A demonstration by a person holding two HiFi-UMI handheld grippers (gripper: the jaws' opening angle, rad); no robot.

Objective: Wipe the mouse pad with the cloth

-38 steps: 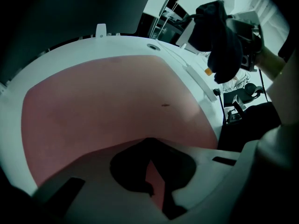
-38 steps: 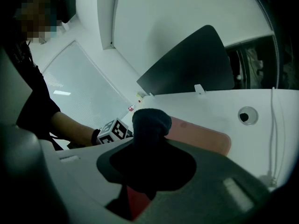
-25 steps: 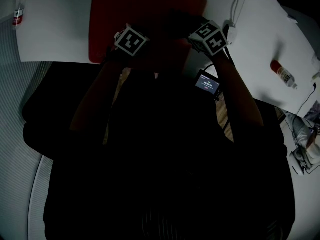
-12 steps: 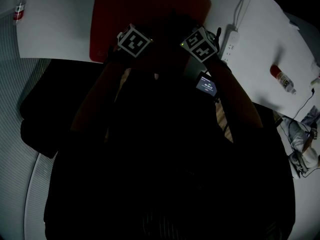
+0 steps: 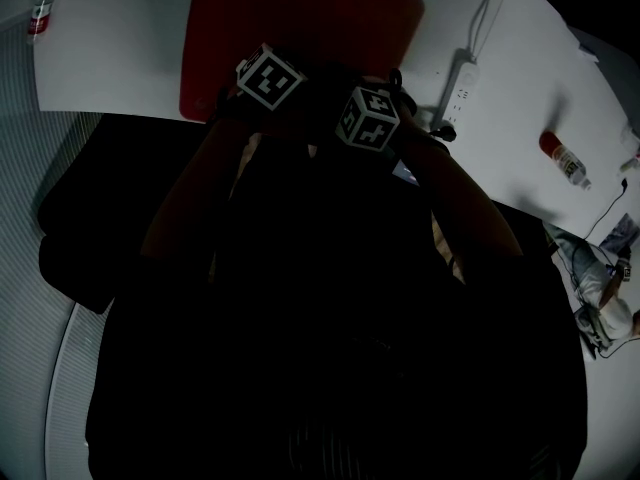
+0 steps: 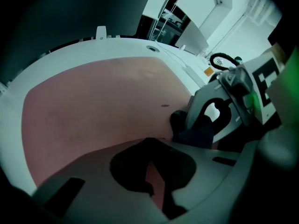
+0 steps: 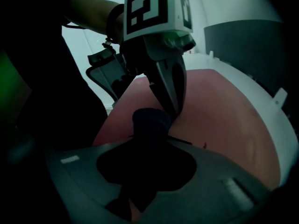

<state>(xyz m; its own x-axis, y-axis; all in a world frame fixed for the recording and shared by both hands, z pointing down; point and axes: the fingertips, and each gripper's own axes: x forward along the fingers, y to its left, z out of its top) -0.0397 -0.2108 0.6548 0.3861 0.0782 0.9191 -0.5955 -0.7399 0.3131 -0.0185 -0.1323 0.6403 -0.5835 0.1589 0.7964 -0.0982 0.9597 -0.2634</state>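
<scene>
A red mouse pad (image 5: 300,23) lies on the white table (image 5: 110,58). Both grippers hang over its near edge, their marker cubes (image 5: 268,78) (image 5: 367,118) close together. A dark cloth (image 7: 149,125) sits bunched in my right gripper (image 7: 135,190), which is shut on it. The left gripper view shows that cloth (image 6: 198,132) resting on the pad (image 6: 93,101). My left gripper (image 7: 174,112) points down with its fingers together, the tips right beside the cloth. Whether they touch it I cannot tell. Nothing shows between its own jaws.
A white power strip (image 5: 455,83) with its cable lies right of the pad, and a red-capped bottle (image 5: 565,158) further right. Another bottle (image 5: 38,18) stands at the far left. The person's dark torso and arms fill the lower head view.
My right gripper has swung left and a little toward the person, closing in on the left gripper. The left gripper has barely moved.
</scene>
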